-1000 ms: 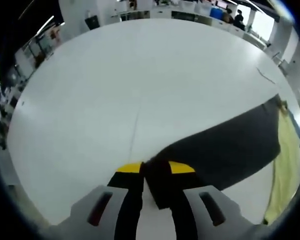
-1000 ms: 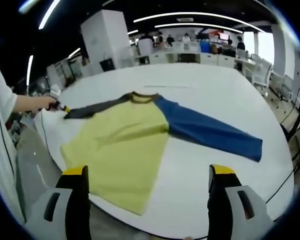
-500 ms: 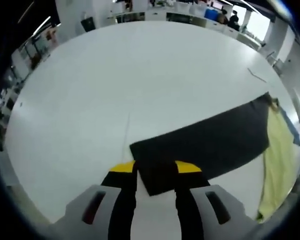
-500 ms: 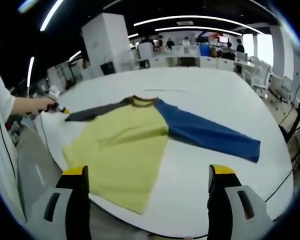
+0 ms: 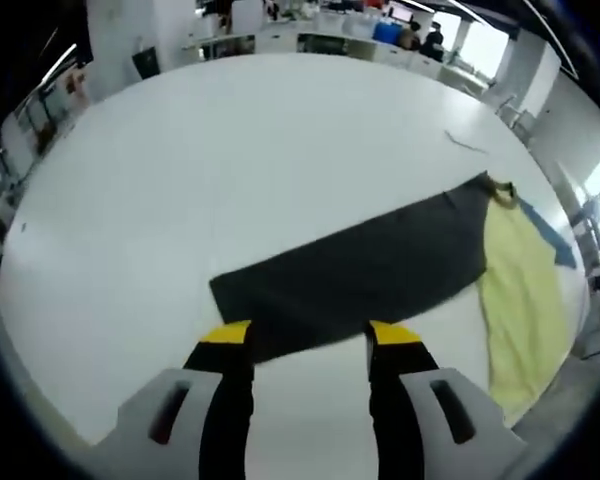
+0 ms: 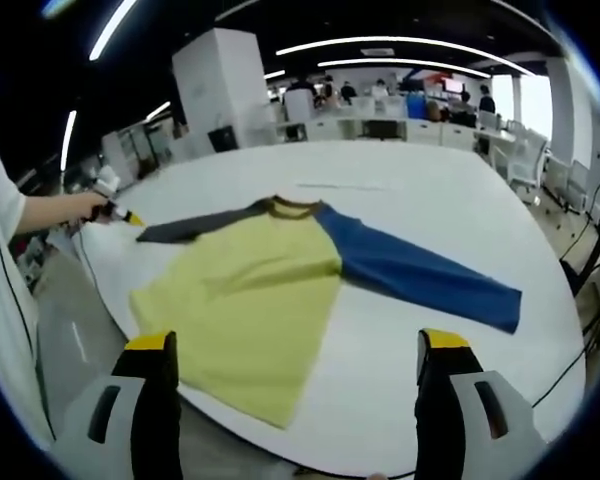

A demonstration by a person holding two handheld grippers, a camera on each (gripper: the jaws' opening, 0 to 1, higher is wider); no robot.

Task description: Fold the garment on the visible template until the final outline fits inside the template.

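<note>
The shirt (image 6: 250, 300) lies flat on the white bench (image 6: 420, 200), front or back up I cannot tell. Its body is yellow, with a brownish collar (image 6: 292, 206) at the far end. From the collar a blue sleeve (image 6: 420, 272) runs out to one side and a dark grey sleeve (image 6: 195, 227) to the other, both spread straight on the bench. The hem of the yellow body lies near the bench edge closest to the right gripper (image 6: 295, 375), whose jaws stand wide apart with nothing between them, above that edge and clear of the shirt.

In the left gripper view the grey sleeve (image 5: 355, 275) stretches across the bench (image 5: 230, 150) from the yellow body (image 5: 520, 300) toward the left gripper (image 5: 308, 340). The cuff end lies just beyond the yellow-tipped jaws, which are spread and not pinching the cloth. In the right gripper view that gripper (image 6: 110, 207) is seen held in a hand (image 6: 80, 207) at the cuff of the grey sleeve.

Beyond the bench, past the collar, stand desks and a white pillar (image 6: 215, 90) under ceiling light strips.
</note>
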